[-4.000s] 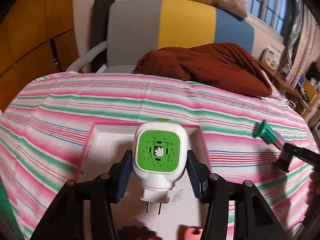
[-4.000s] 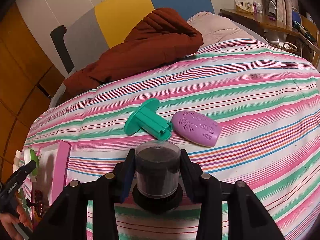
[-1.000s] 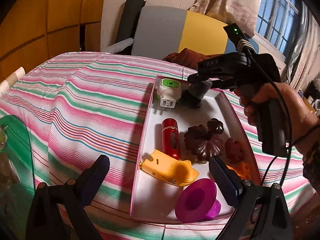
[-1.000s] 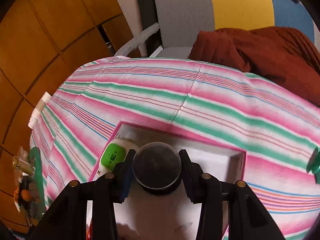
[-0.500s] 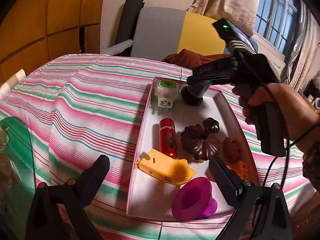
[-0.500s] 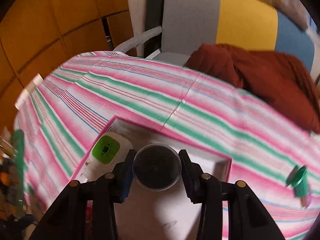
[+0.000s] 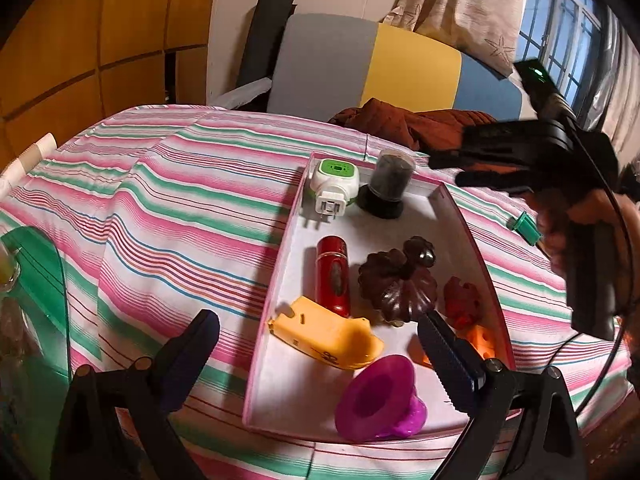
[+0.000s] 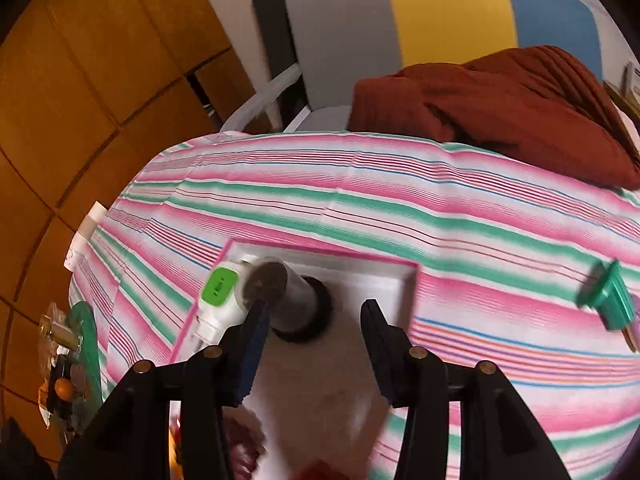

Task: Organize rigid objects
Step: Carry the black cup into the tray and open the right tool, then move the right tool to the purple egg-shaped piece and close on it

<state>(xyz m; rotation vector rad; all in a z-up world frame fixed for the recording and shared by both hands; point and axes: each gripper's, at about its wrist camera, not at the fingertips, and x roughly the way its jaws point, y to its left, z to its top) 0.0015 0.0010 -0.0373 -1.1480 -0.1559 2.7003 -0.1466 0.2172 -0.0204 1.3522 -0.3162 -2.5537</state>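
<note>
A pink-rimmed white tray [image 7: 460, 216] lies on the striped cloth. At its far end a dark clear-topped canister [image 7: 389, 186] stands upright on a black base beside a white and green plug-in device [image 7: 333, 184]. In the right wrist view the canister [image 8: 286, 300] stands free beside the device [image 8: 219, 294]. My right gripper [image 8: 316, 320] is open, lifted just above and behind the canister; it also shows in the left wrist view [image 7: 444, 170]. My left gripper [image 7: 320, 344] is open and empty over the tray's near end.
The tray also holds a red cylinder [image 7: 333, 276], a yellow piece [image 7: 324, 334], a brown pumpkin shape [image 7: 396, 286], a purple funnel shape [image 7: 378, 398] and small red and orange pieces [image 7: 462, 300]. A green spool [image 8: 610, 300] lies on the cloth at right. A brown blanket [image 8: 500, 104] lies behind.
My right gripper has opened, left the canister standing in the tray next to the plug-in device, and drawn back to the right. My left gripper has stayed open near the tray's front.
</note>
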